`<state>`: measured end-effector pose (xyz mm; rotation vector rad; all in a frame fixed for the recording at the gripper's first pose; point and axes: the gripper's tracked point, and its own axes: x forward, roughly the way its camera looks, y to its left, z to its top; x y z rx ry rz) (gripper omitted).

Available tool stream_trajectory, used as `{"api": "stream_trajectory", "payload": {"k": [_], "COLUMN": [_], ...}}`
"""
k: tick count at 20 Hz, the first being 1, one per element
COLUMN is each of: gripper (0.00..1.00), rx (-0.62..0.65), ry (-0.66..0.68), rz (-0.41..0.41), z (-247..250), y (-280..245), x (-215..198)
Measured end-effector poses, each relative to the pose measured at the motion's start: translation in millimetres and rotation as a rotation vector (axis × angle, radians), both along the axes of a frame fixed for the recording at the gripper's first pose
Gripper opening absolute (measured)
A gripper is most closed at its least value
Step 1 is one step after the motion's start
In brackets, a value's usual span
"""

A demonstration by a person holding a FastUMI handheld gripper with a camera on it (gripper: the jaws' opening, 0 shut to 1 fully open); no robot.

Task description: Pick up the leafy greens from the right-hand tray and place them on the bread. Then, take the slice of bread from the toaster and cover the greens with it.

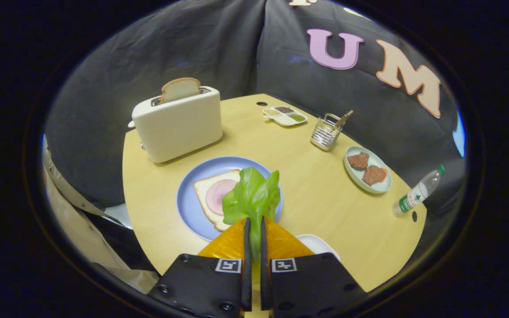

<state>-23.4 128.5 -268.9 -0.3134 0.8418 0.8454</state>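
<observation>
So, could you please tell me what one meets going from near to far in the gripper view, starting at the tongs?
Tongs shut on the leafy greens → bread with ham on the blue plate → toaster with a bread slice sticking up.

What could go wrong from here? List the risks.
1. The gripper is shut on the leafy greens by their lower end alone; the loose leaf may land partly off the bread on the blue plate.
2. The greens hide part of the bread, making aim harder to judge.
3. The slice in the toaster stands tilted, so a later grasp may slip.
</observation>
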Motion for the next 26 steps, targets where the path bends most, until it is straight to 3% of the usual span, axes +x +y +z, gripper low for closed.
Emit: {"api": "stream_trajectory", "payload": {"k": [10,20,24,26], "gripper": [0.11,0.11,0.22,0.49], "rx": [0.009,-0.01,-0.058,-0.071], "ry": [0.042,0.128,0.142,0.133], "rz": [0.066,0.094,0.102,0.1], "z": [-15.1,-46.5,-60.7,-63.9], "y": [65.9,96.6,93.5,92.8], "x": [-3.3,-15.9,-16.1,-13.2]}}
